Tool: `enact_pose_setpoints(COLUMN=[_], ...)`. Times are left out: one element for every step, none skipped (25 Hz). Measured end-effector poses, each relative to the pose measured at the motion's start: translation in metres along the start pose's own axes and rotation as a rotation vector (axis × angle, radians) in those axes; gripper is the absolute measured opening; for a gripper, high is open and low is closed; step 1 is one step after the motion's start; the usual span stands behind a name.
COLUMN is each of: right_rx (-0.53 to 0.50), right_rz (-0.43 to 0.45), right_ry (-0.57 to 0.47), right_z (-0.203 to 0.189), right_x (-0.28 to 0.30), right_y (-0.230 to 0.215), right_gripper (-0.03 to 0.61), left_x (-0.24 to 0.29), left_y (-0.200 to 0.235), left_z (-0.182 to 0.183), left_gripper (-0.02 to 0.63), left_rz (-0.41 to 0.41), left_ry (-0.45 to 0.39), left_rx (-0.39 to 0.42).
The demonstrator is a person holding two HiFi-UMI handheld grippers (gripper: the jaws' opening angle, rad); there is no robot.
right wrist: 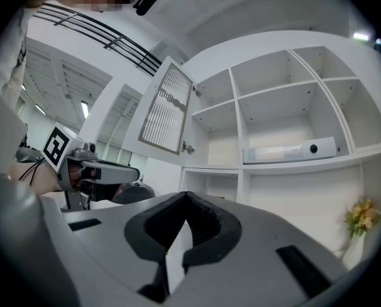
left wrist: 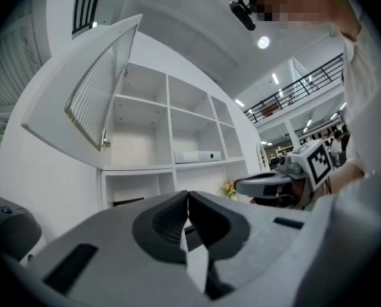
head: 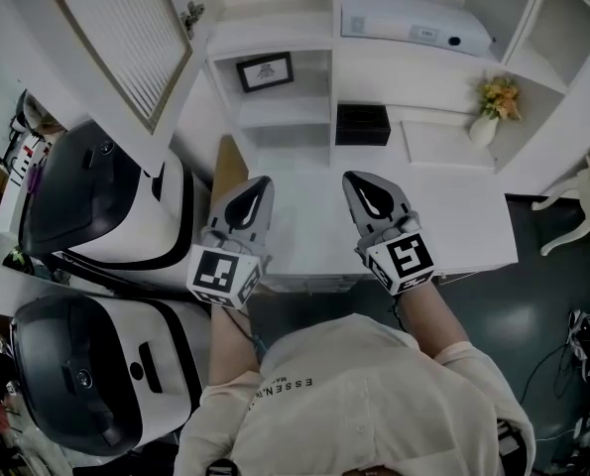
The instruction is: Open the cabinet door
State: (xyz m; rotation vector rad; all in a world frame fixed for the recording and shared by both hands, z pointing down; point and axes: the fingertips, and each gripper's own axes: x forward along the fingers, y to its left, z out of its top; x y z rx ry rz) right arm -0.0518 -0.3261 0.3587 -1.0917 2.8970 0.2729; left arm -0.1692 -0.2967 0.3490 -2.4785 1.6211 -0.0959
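The white cabinet door (head: 126, 38) with a slatted panel stands swung wide open at the upper left of the shelf unit; it also shows in the left gripper view (left wrist: 91, 98) and the right gripper view (right wrist: 164, 110). A small metal knob (head: 191, 13) sits at the door's edge. My left gripper (head: 262, 181) is shut with nothing in it, held level over the white desk (head: 473, 236), well away from the door. My right gripper (head: 357, 178) hangs beside it, also shut and empty. Each gripper appears in the other's view: right gripper (left wrist: 238, 185), left gripper (right wrist: 136, 171).
The open shelves hold a white projector (head: 413, 23), a framed picture (head: 265, 70), a black box (head: 362, 124) and a vase of yellow flowers (head: 495, 107). Two black-and-white machines (head: 106, 216) stand at the left. A white chair (head: 582, 201) is at the right.
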Motion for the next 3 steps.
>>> enact_pose_setpoints(right_rx=[0.000, 0.000, 0.000], right_rz=[-0.001, -0.002, -0.003], right_ry=[0.003, 0.005, 0.007], right_z=[-0.0005, -0.0011, -0.0016], right_x=[0.0000, 0.0000, 0.0000], right_y=[-0.0001, -0.0002, -0.0002], right_gripper=[0.014, 0.015, 0.014], left_x=[0.0007, 0.0012, 0.0017], left_y=[-0.0006, -0.0012, -0.0017], left_z=[-0.0003, -0.0005, -0.0007], left_gripper=[0.003, 0.003, 0.003], left_rz=[-0.001, -0.003, -0.004], left_ry=[0.002, 0.003, 0.004], left_rx=[0.002, 0.004, 0.005])
